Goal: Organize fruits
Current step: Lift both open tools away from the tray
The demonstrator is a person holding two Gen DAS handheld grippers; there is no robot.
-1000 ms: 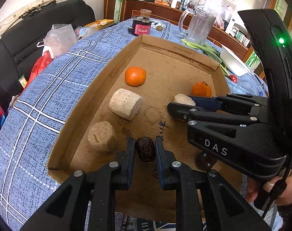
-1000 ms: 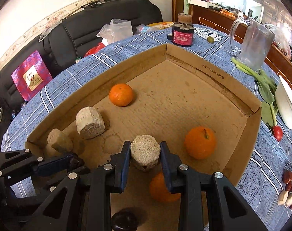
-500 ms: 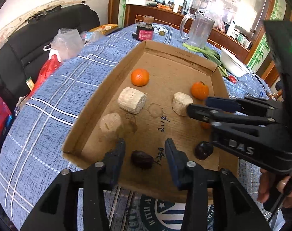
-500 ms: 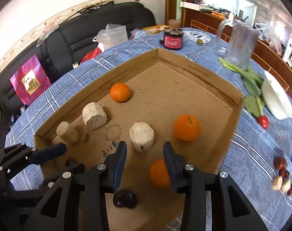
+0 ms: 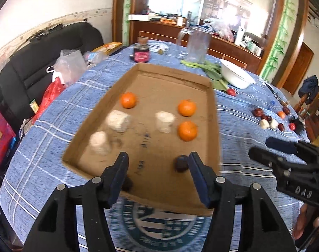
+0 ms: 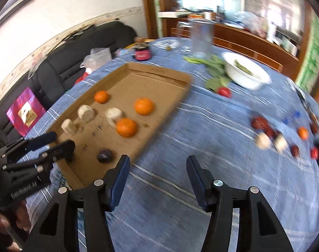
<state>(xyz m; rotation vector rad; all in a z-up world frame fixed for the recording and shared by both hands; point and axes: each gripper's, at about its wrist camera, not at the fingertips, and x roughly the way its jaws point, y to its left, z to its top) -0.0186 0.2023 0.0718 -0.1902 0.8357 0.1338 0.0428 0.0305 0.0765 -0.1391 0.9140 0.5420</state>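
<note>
Both tongs, left (image 5: 158, 163) and right (image 6: 157, 168), freshly spread, empty; beyond, possibly dates (image 6: 259, 122), blurred.

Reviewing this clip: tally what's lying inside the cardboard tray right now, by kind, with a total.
Inside the cardboard tray:
Oranges: 3
Pale cylindrical pieces: 3
Dark dates: 2
Total: 8

Blurred loose fruits (image 6: 283, 134), date (image 5: 126, 183) half-hidden.
</note>
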